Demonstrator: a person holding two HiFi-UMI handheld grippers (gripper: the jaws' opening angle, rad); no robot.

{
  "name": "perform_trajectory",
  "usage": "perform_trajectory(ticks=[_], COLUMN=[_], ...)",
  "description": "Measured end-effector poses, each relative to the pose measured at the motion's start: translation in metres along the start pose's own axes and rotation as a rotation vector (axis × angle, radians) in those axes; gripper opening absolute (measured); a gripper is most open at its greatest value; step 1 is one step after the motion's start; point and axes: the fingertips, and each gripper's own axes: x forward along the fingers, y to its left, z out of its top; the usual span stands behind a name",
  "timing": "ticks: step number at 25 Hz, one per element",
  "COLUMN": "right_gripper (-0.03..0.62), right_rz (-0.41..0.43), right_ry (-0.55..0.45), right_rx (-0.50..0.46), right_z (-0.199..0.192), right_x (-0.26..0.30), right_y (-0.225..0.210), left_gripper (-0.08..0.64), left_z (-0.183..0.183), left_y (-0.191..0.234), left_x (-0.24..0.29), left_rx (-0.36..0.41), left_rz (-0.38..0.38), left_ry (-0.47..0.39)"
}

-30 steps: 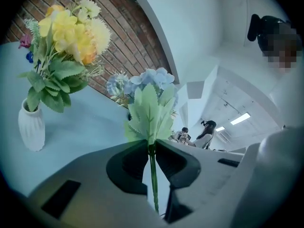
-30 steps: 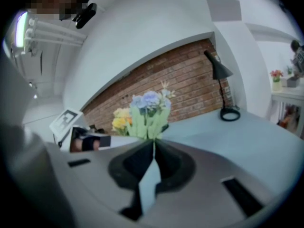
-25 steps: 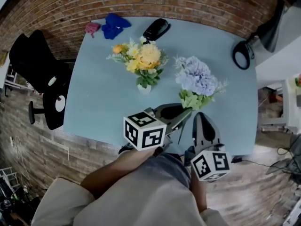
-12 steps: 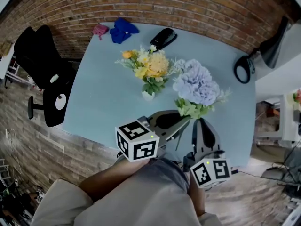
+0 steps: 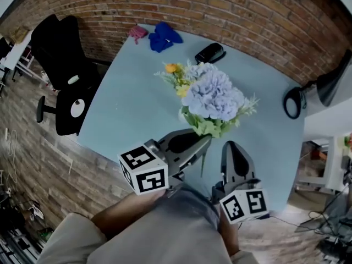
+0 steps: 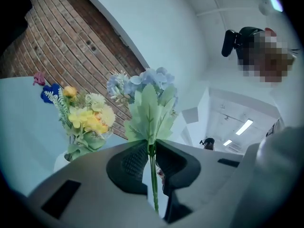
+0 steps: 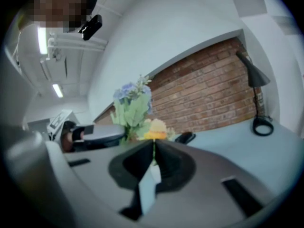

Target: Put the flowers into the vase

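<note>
My left gripper (image 5: 205, 140) is shut on the thin green stem of a pale blue flower (image 5: 212, 95) with green leaves and holds it upright above the light blue table (image 5: 126, 103). In the left gripper view the stem runs down between the pads (image 6: 135, 160), with the blue flower (image 6: 148, 87) above them. The yellow bouquet (image 6: 88, 119) stands in a white vase (image 6: 59, 161) at the left. From the head view the blue flower partly covers the yellow bouquet (image 5: 175, 73) and hides the vase. My right gripper (image 5: 231, 145) is shut beside it, holding nothing.
A black case (image 5: 210, 53), a blue cloth (image 5: 164, 36) and a pink item (image 5: 137, 33) lie at the table's far side by the brick wall. A black desk lamp (image 5: 300, 100) stands at the right edge. A black office chair (image 5: 63, 65) is at the left.
Both grippers have risen and moved toward the vase. The blue flower went with the left gripper and now overlaps the yellow bouquet in the head view.
</note>
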Motion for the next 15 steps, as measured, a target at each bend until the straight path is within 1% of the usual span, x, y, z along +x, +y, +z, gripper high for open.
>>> perform_trajectory(ticks=[3,11,15], right_gripper=[0.025,0.025,0.025], right_rz=[0.032,0.097,0.128], right_ry=[0.005,0.046,0.082], right_rx=[-0.011,-0.037,-0.053], right_z=[0.004,-0.005,-0.010], right_x=[0.003,0.030,0.036], right_y=[0.005,0.036,0.048], left_gripper=[0.066,0.066,0.066], left_z=[0.012,0.057,0.071], left_y=[0.002,0.045,0.061], left_x=[-0.008,-0.058,-0.077], left_rx=[0.009,0.027,0.017], left_rz=[0.039,0.178,0.246], left_ry=[-0.048,-0.219,-0.317])
